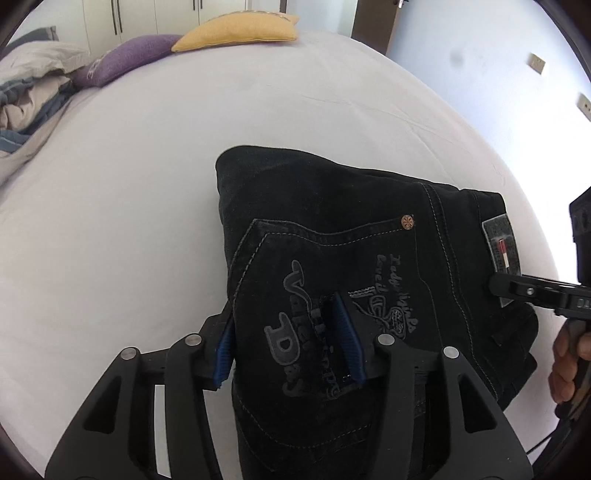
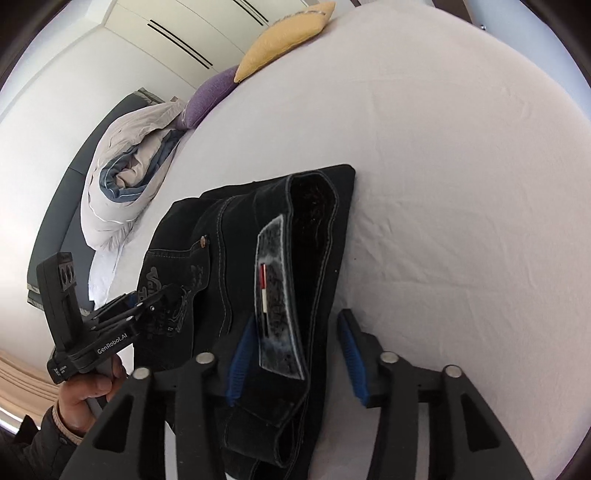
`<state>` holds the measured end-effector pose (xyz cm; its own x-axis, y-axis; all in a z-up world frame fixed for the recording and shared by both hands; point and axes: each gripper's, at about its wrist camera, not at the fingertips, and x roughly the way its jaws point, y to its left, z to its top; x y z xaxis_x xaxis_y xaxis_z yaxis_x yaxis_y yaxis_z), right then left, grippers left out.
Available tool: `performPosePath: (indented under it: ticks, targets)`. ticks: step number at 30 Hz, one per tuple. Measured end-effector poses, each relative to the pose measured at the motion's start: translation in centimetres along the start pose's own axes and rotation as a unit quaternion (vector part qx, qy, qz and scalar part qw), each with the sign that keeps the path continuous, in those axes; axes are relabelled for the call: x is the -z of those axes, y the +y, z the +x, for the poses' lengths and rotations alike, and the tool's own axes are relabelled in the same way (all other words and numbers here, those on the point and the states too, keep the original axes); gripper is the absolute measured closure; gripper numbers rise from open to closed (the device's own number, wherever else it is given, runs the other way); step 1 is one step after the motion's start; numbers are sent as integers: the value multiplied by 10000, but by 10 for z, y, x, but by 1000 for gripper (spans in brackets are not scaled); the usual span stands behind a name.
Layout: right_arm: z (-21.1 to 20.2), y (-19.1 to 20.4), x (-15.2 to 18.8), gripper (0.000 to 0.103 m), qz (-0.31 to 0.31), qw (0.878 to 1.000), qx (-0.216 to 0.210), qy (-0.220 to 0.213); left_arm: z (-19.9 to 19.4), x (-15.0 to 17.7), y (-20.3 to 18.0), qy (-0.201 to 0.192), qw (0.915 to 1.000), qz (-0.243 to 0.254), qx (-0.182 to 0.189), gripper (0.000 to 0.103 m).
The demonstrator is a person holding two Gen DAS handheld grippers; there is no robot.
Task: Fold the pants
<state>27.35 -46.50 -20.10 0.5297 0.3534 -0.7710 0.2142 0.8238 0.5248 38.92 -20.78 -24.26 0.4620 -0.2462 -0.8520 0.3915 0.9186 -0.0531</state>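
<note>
Black jeans [image 1: 332, 229] lie folded into a compact bundle on the white bed, back pocket with printed lettering on top. In the right wrist view the jeans [image 2: 317, 221] show the waistband and its grey label. My left gripper [image 1: 288, 347] is open, its blue-padded fingers either side of the pocket edge at the bundle's near left. My right gripper [image 2: 295, 358] is open, its fingers astride the waistband end with the label. The right gripper also shows in the left wrist view [image 1: 517, 290] at the label. The left gripper shows in the right wrist view [image 2: 147, 306] over the pocket.
The white sheet of the bed [image 1: 147, 184] spreads wide around the jeans. A yellow pillow [image 1: 240, 31] and a purple pillow [image 1: 125, 62] lie at the far edge. A rolled duvet [image 2: 125, 177] lies at the far left. Wardrobe doors [image 2: 177, 40] stand behind.
</note>
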Motion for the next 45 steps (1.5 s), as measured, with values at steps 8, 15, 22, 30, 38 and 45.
performPosePath:
  ticks: [8,15,22,30,38,45]
  targets:
    - [-57,27,28,38,-165,9977,237,-621,-72,14,-19,-660,9966,260,-421,51]
    - [-117,84,58,29,-641,9896,396,-1229,-156,29,-53,-1450,9878,162,-553,22]
    - [-194,142,106,5,-1240,9636,708,-2260,-303,60,-27,-2640,9587,-165,-1046,0]
    - [-264,186,157,0,-1964,9063,1317,-3504,-421,120,-41,-3756,9208,-273,-1017,0]
    - [-311,202,175,0,-2049,8854,1305,-3963,-479,142,-62,-3787,9185,442,-1047,0]
    - [-323,224,180,0,-2356,8770,1448,-3930,-470,136,-76,-2893,9548,458,-505,0]
